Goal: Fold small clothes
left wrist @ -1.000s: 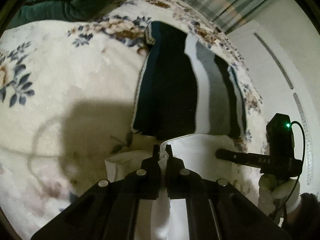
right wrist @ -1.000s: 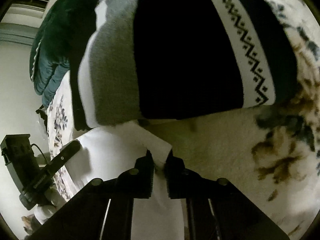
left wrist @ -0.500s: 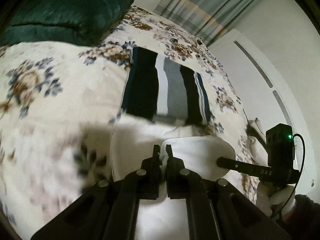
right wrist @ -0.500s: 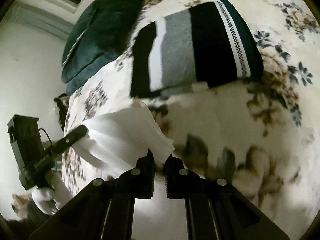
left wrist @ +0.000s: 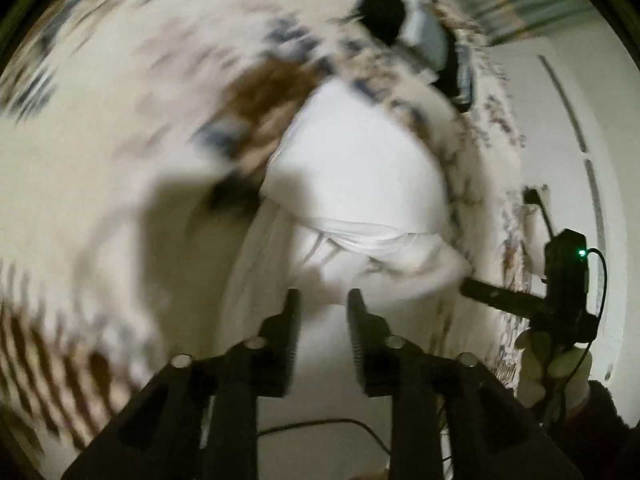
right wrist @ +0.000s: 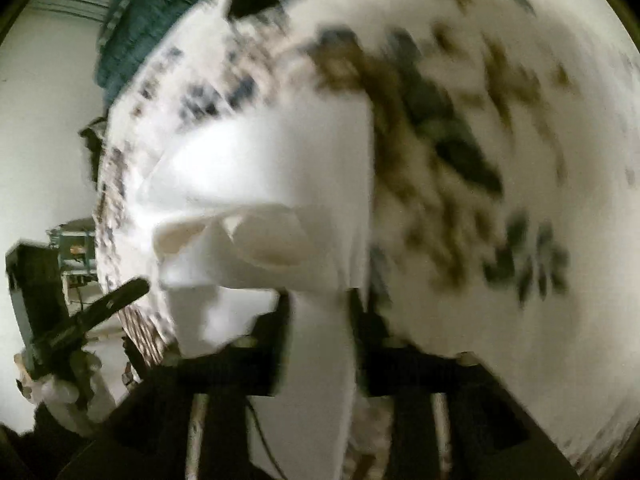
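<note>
A white garment [left wrist: 360, 184] lies on the floral blanket [left wrist: 100, 160], its near hem bunched in folds just beyond my left gripper [left wrist: 324, 300]. That gripper's jaws are opening and stand apart over the cloth without pinching it. In the right wrist view the same white garment [right wrist: 272, 168] is blurred. A strip of it runs down between the jaws of my right gripper [right wrist: 320, 312], which are opening and no longer clamp it. Each view shows the other gripper at its side, held by a gloved hand [left wrist: 560, 364].
A folded striped dark, white and grey garment [left wrist: 424, 36] lies further back on the blanket. A dark green pillow [right wrist: 128, 32] sits at the head end. The bed edge and a pale wall [left wrist: 560, 160] are on the right. Both views are motion-blurred.
Both grippers pulled back across the bed, dragging the white garment away from the striped one. Both were shut on its hem; their jaws have now parted and the hem has dropped.
</note>
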